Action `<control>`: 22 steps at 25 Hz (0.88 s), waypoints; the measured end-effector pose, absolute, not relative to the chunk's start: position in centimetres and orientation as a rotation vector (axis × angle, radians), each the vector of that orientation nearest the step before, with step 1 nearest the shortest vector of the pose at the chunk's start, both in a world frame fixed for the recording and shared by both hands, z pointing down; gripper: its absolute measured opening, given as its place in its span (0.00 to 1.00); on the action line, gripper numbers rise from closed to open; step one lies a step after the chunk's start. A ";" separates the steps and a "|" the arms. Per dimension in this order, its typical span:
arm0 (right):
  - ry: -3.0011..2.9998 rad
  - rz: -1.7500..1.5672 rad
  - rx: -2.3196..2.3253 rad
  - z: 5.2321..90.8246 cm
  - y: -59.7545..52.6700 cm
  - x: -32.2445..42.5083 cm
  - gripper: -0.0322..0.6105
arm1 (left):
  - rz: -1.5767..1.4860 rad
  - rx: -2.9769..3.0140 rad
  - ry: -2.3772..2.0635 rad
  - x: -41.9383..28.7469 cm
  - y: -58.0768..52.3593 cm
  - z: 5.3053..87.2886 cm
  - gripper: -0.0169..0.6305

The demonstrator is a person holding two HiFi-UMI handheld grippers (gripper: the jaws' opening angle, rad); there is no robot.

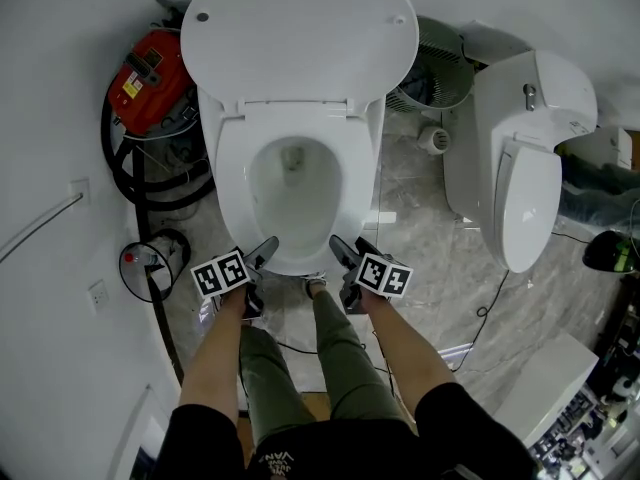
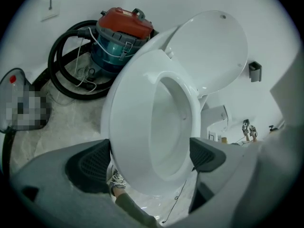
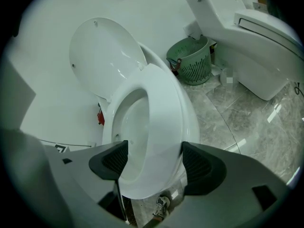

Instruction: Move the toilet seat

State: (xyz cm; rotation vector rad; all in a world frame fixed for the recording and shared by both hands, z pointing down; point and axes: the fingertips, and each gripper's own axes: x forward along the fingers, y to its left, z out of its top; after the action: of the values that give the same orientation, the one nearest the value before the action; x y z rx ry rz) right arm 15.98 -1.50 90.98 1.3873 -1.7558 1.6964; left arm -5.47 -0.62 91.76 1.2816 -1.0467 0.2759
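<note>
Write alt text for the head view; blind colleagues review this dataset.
Left gripper and right gripper, both open, point at the front of a lowered white toilet seat, lid raised. Red vacuum left, second toilet right.

The toilet seat point(image 1: 231, 183) is a plain white oval ring w/ a glossy finish, and it's lying flat, fully down on the rim of the bowl point(image 1: 293, 203). Its hinge end is sitting at the back, right under the lid point(image 1: 300, 30), which is standing raised behind it. The rounded front end is sitting nearest in the head view, opening showing the bowl's inside.
</note>
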 end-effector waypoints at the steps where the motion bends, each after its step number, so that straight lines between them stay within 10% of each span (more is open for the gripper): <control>1: -1.756 1.696 1.383 90.8 -1.5 16.0 0.58 | 0.262 1.276 -1.050 -5.5 -0.7 91.4 0.82; 22: -1.992 1.745 1.380 78.5 -2.6 16.1 0.58 | 0.031 1.346 -1.134 -6.2 -2.2 79.2 0.82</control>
State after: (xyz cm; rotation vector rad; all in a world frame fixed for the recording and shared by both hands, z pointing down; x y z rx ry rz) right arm 16.07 -2.64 78.46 1.3801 -1.9916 1.7453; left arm -6.21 -2.16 79.17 1.3459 -1.1343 0.0311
